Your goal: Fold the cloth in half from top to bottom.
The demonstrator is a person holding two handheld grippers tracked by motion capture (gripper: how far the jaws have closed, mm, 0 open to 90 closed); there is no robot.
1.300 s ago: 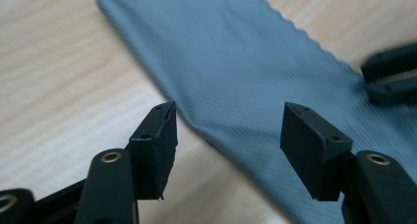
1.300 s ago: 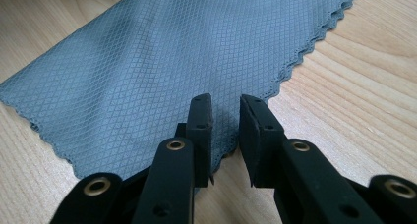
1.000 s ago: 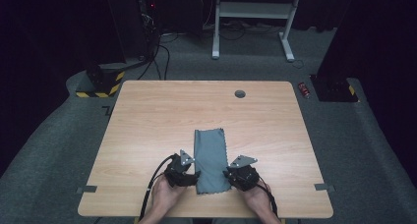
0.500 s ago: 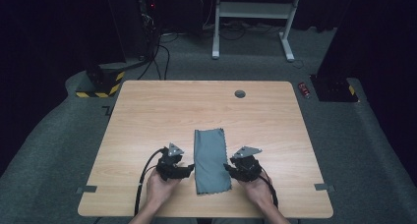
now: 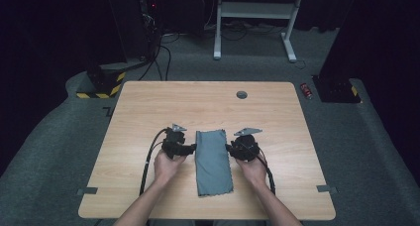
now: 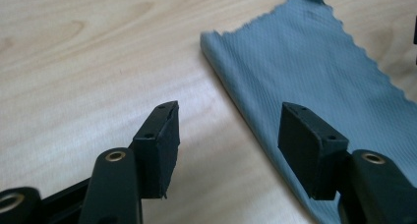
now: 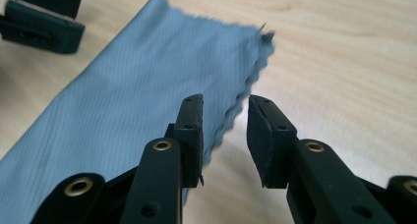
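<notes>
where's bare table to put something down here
The table is bare across the far half, from the cloth's far edge to the small round cap, and along both outer sides. It is crowded in the near middle, where the left gripper and right gripper flank the cloth.

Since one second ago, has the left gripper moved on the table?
Yes. In the high view the left gripper has moved away from the person, toward the far half of the grey cloth, beside the cloth's left edge.
</notes>
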